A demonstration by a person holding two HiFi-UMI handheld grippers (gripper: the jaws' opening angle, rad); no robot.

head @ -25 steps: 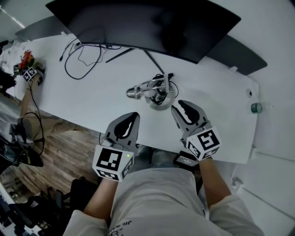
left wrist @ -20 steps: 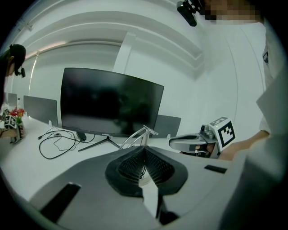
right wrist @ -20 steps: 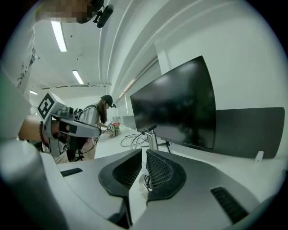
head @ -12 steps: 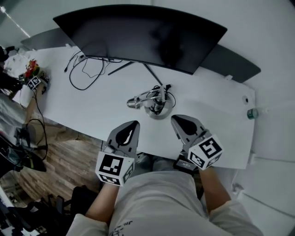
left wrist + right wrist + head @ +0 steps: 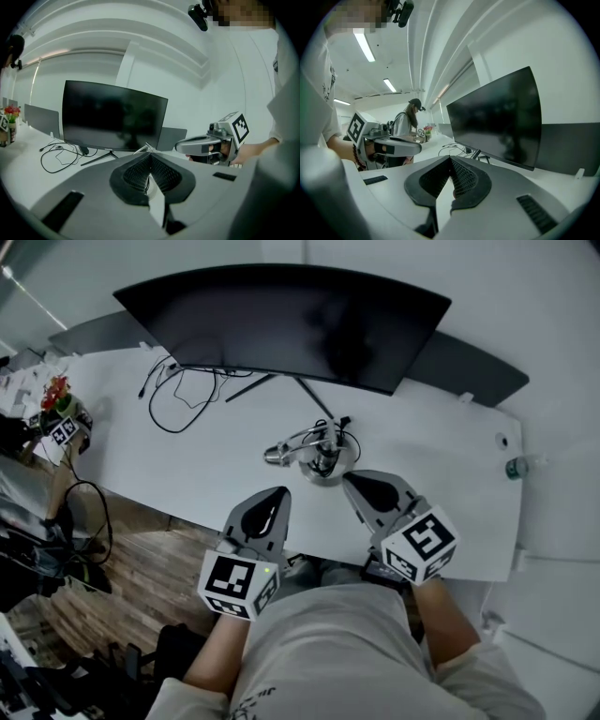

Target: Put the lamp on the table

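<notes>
- Left claw (image 5: 270, 508): its own view (image 5: 150, 157) shows the ribbed pads meeting at the tips, with nothing between them. Jaws together, empty.
- Right claw (image 5: 367, 490): its own view (image 5: 451, 161) shows the pads pressed tip to tip, with nothing held. Jaws together, empty.
- The two claws are side by side above the near edge of the bench (image 5: 202, 460), one in each hand. Both point away from the person, and their tips lean slightly toward each other.
- Each claw shows in the other's camera. The right claw is at the right of the left gripper view (image 5: 190, 146), and the left claw is at the left of the right gripper view (image 5: 415, 147).
- Lamp (image 5: 314, 451): it lies on the bench just beyond the claw tips, roughly between them. It is silver, folded low over a round base, with its head end pointing left. Neither claw touches it; the right tip is the nearer one.
- Monitor (image 5: 291, 320): wide, curved, with a dark screen. It stands behind the lamp, and its thin stand legs reach down toward the lamp.
- Black cable (image 5: 187, 395): it lies in loose loops on the bench, left of the monitor stand.
- Small bottle (image 5: 514, 468): near the right end of the bench, well apart from the lamp.
- Wood floor (image 5: 141, 563): visible below the left part of the bench.
- A person in a cap (image 5: 408, 119) stands far off in the right gripper view.
</notes>
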